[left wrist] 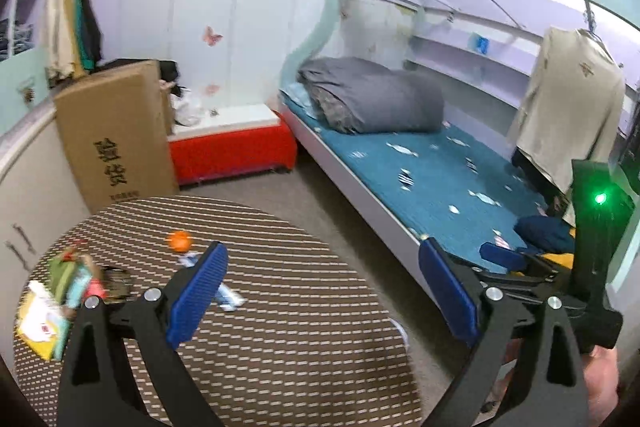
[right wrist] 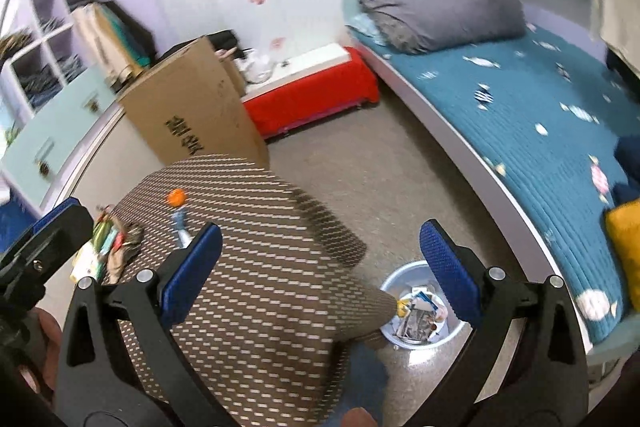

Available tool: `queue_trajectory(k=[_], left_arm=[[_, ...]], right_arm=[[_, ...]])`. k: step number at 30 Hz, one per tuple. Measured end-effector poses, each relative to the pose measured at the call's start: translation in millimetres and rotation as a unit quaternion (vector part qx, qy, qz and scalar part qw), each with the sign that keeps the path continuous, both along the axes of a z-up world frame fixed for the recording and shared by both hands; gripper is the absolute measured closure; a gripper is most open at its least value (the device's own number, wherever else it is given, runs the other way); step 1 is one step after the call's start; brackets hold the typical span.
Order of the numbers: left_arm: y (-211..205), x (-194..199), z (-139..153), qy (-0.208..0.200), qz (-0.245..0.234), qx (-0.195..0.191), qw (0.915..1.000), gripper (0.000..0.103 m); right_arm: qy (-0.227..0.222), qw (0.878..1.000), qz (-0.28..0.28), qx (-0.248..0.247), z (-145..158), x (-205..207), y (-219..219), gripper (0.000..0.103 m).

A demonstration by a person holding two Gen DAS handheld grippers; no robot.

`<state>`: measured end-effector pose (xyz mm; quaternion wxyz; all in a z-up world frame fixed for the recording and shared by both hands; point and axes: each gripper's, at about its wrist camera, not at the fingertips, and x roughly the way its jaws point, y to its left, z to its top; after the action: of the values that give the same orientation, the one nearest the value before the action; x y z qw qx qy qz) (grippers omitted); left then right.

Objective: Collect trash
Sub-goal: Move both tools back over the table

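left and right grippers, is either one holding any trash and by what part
Nothing is held. The left gripper and right gripper both have jaws wide open and empty above the table.

In the left wrist view the heap of wrappers at about eight o'clock on the round table is too blurred to sort into separate pieces, and the left gripper's near finger hides part of the small blue-and-white wrapper behind it. In the right wrist view the bin at five o'clock is partly covered by the table edge and the right gripper's finger, its contents an unreadable jumble. The left gripper is cut off at nine o'clock, so its jaws cannot be judged there.
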<state>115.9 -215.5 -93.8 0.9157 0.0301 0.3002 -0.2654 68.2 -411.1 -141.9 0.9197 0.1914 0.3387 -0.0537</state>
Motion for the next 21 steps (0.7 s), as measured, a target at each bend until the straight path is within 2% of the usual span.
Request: queue_trajectory(k=[7, 12, 21], left_arm=[[65.1, 9.0, 1.9, -0.014, 0.054, -0.001, 0.9984, 0.008], [114.8, 8.8, -2.1, -0.033, 0.099, 0.012, 0.9944, 0.008], [218.0, 21.2, -24.7, -0.022, 0.177, 0.018, 0.9838, 0.008]], right_arm=[[0.002, 0.998, 0.058, -0.014, 8.1, 30.9, 64.0, 0.006], [0.008, 0.994, 0.105, -0.025, 9.6, 52.5, 117.6, 0.006], [0.029, 0.987, 0.153, -0.045, -3.0, 88.4, 184.8, 0.006]])
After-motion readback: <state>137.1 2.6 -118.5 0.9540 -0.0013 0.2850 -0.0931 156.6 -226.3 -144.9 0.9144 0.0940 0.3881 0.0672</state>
